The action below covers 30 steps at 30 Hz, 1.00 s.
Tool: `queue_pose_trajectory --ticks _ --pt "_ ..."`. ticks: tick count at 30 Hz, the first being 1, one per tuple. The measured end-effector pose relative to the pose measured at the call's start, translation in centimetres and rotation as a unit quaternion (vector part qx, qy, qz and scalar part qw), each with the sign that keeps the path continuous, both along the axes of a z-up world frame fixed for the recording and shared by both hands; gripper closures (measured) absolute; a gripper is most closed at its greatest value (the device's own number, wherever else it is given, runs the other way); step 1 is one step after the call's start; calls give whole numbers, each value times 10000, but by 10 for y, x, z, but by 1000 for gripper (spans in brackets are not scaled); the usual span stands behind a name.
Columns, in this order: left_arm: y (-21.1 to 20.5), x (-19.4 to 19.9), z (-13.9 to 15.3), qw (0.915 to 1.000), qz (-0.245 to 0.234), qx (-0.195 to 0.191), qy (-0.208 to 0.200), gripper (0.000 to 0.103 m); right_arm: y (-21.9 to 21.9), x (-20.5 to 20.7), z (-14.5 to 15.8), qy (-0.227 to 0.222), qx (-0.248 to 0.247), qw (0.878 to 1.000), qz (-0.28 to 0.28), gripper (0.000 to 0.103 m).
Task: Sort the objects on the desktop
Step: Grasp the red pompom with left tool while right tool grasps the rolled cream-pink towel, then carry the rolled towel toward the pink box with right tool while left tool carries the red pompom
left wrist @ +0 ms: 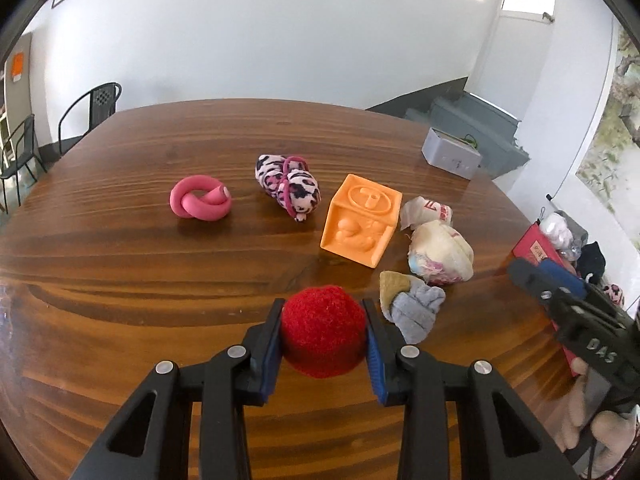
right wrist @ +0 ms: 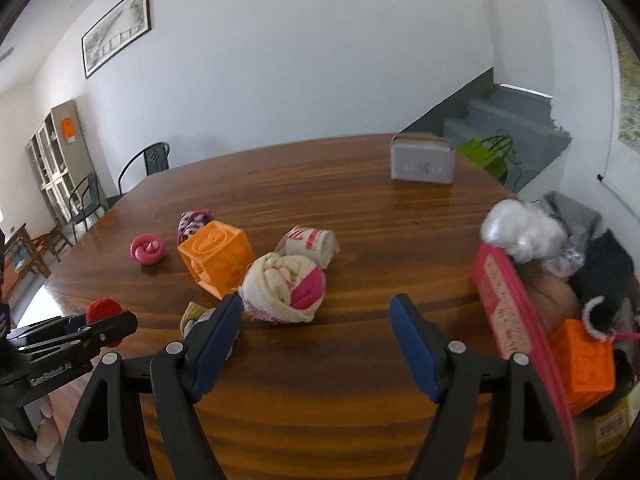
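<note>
Left gripper (left wrist: 323, 334) clamped tight on a fuzzy red knitted ball (left wrist: 323, 330), blue pads (left wrist: 269, 354) pressing both flanks, held at the near edge of the brown wooden table (left wrist: 120, 280). Right gripper (right wrist: 316, 344) spread wide, nothing between its blue pads (right wrist: 414, 346), hovering over bare wood. Just right of the ball, a crumpled grey-and-tan sock (left wrist: 412, 306) lying flat. Beyond that, a rolled cream sock bundle with pink patches (right wrist: 286, 288), and touching its far side a smaller white roll with red print (right wrist: 310, 242). Left of those, an orange soft-plastic embossed cube (left wrist: 360, 220), sitting tilted on the wood. Further back, a pink-and-black spotted plush bundle (left wrist: 290, 186), then a knotted pink rubbery tube (left wrist: 200, 198) well apart to the left. At the far right edge, a grey rectangular tin (right wrist: 422, 158), standing upright. Off to the right side, a red-rimmed box (right wrist: 508, 312) stuffed with sorted items: white fluff (right wrist: 520, 232), dark cloth, another orange block (right wrist: 588, 364).
</note>
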<state>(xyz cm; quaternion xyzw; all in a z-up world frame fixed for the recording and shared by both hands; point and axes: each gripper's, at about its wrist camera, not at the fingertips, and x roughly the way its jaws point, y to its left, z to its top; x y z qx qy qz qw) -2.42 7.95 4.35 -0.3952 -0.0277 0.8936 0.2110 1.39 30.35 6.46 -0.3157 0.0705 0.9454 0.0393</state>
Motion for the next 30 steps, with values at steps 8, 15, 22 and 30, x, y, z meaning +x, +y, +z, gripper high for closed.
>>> queue_pose_trajectory --ticks 8,15,22,30 --pt "-5 -1 5 9999 89 103 -3 66 -15 -47 -12 -574 -233 9977 273 23" --pt "-5 -1 4 9999 93 132 -51 66 -15 -77 -28 -869 -382 9955 83 23" --pt "-2 -1 1 9999 54 94 -105 66 -17 -81 -36 -886 -190 9958 90 34" --pt "1 2 1 10000 9 63 -73 66 -24 -49 -13 -491 1 9986 175 36"
